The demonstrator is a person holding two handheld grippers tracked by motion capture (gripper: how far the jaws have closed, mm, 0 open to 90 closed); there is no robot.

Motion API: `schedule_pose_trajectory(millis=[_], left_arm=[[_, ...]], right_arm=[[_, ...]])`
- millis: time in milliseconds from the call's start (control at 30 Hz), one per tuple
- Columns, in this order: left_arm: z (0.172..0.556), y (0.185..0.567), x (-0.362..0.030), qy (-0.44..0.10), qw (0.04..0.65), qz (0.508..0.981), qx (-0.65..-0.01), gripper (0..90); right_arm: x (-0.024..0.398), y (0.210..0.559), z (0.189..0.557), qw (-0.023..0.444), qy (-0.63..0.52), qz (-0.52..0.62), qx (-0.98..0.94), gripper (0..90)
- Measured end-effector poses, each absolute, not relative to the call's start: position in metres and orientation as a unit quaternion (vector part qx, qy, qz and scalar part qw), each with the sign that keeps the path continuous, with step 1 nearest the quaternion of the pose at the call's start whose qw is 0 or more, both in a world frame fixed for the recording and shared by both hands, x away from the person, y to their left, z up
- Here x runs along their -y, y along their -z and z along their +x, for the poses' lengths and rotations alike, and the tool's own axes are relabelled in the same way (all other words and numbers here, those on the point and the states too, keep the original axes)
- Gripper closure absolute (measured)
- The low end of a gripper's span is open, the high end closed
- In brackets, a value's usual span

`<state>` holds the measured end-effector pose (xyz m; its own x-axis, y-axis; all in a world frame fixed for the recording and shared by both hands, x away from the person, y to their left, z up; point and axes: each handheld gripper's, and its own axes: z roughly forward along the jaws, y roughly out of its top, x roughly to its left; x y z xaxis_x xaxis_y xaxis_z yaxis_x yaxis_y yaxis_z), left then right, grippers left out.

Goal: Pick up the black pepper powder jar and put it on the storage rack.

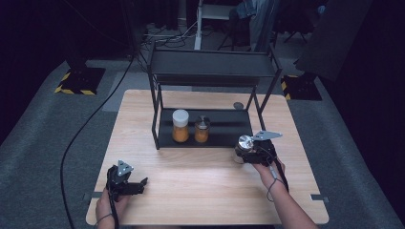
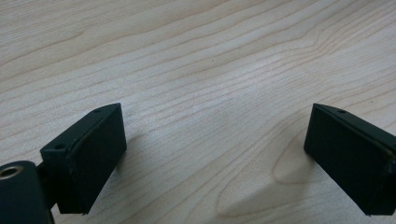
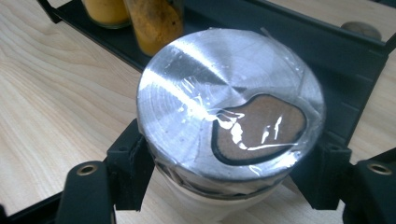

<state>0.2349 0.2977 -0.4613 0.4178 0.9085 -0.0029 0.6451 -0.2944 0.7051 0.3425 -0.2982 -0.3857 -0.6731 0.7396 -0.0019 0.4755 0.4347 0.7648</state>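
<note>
Because your right gripper (image 3: 229, 177) has its fingers (image 3: 128, 170) clamped around the silver-lidded jar (image 3: 229, 107) just below the lid, the jar stands steady on the tabletop (image 1: 191, 186), just in front of the black rack (image 1: 210, 136) holding two spice jars (image 1: 191, 126). Your left gripper (image 2: 215, 149) rests apart, fingers wide and empty.

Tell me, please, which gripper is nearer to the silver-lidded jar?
Right: the right gripper is clamped around the silver-lidded jar; the left gripper rests open, far across the table.

Rack (image 1: 210, 67) w/ 2 spice jars (image 1: 180, 125).
</note>
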Motion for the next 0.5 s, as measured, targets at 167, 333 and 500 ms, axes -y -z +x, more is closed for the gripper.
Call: schedule_pose_trajectory(millis=[167, 333, 500], left_arm=[[0.235, 0.461, -0.298, -0.204, 0.322, 0.778, -0.499, 5.8], [0.236, 0.461, -0.298, -0.204, 0.322, 0.778, -0.499, 5.8], [0.236, 0.461, -0.298, -0.204, 0.321, 0.779, -0.499, 5.8]], right_arm=[[0.298, 0.372, 0.340, 0.171, -0.390, 0.363, -0.829, 31.1], [0.295, 0.359, 0.340, 0.175, -0.388, 0.359, -0.831, 31.1], [0.293, 0.348, 0.340, 0.179, -0.388, 0.355, -0.832, 31.2]])
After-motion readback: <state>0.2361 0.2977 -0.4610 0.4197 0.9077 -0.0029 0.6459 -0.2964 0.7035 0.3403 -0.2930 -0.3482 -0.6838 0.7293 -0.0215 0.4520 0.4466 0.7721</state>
